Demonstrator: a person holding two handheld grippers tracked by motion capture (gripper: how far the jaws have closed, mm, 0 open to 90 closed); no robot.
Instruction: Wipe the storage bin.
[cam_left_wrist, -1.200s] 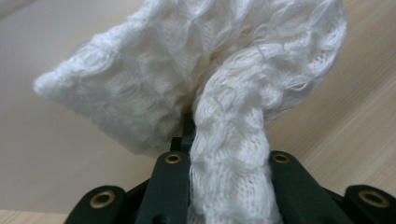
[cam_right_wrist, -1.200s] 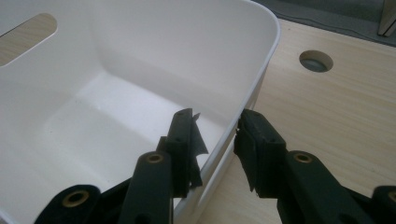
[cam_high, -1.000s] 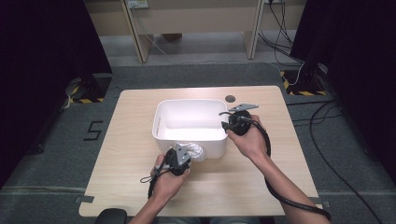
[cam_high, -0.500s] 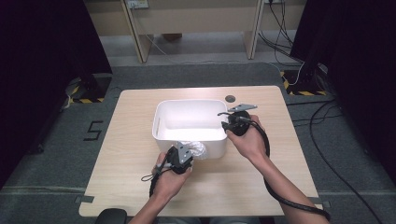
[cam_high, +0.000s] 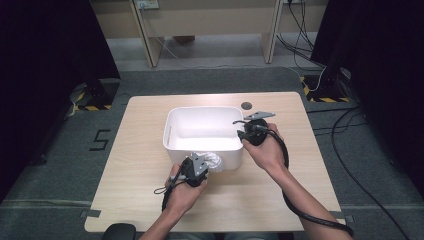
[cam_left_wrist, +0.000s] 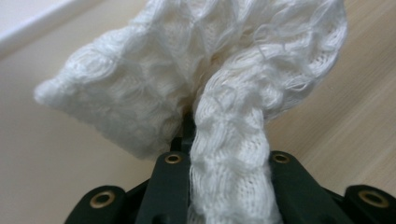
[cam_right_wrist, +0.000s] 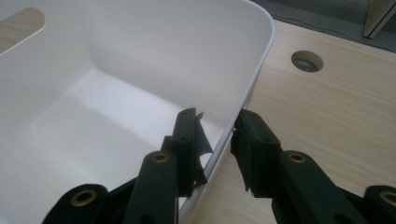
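Note:
A white plastic bin (cam_high: 200, 111) stands in the middle of the wooden table (cam_high: 310, 190). In front of its near wall my left gripper (cam_high: 204, 163) is shut on a white knitted cloth (cam_high: 215, 160). In the left gripper view the cloth (cam_left_wrist: 210, 70) bunches up out of the jaws of the left gripper (cam_left_wrist: 224, 158), just above the tabletop. My right gripper (cam_high: 242, 134) sits at the bin's right rim. Its jaws have just been closing; they straddle the bin's wall (cam_right_wrist: 140, 46), one inside and one outside, right gripper (cam_right_wrist: 215, 127) clamped on it. The bin's inside looks empty.
A round cable hole (cam_high: 246, 105) lies in the table behind the bin, to the right of the rim in the right gripper view (cam_right_wrist: 307, 61). A thick black cable (cam_high: 305, 217) trails from the right gripper off the table's front. Dark floor surrounds the table.

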